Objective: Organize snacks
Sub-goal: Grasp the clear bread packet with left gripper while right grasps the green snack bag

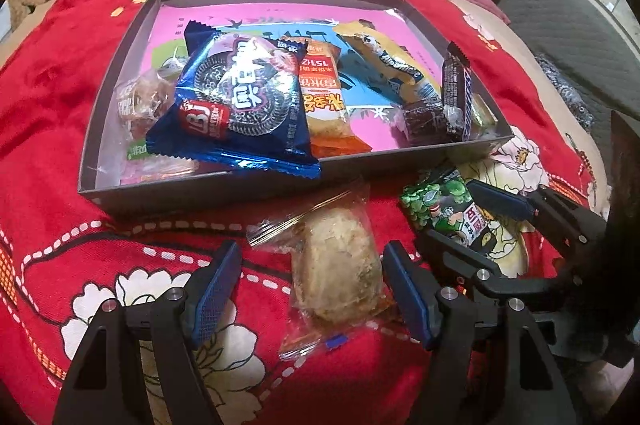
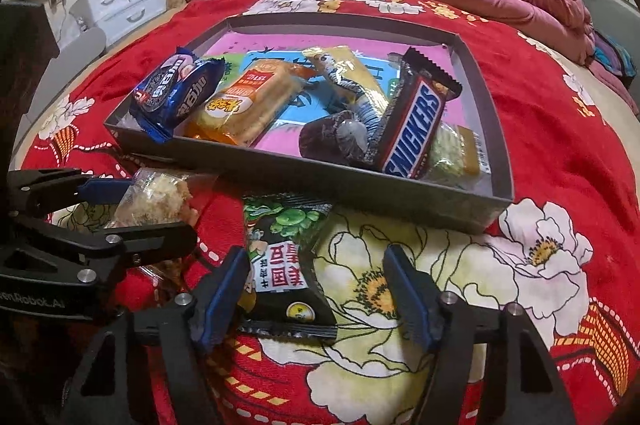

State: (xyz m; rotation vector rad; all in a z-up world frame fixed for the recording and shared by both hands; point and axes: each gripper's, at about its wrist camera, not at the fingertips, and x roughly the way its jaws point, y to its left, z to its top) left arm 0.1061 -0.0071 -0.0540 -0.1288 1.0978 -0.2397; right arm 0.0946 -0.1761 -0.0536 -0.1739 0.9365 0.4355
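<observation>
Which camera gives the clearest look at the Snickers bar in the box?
The right wrist view: the Snickers bar faces the camera with its name readable. The left wrist view shows it only edge-on at the box's right end, logo unreadable.

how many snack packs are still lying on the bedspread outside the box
2. The clear-wrapped pastry lies between the left gripper fingers; the green pea packet lies between the right gripper fingers. Others may be hidden.

From my feed, the Oreo pack (image 1: 240, 105) hides the box's (image 1: 104, 97) near-left snacks; print under it stays unreadable.
</observation>
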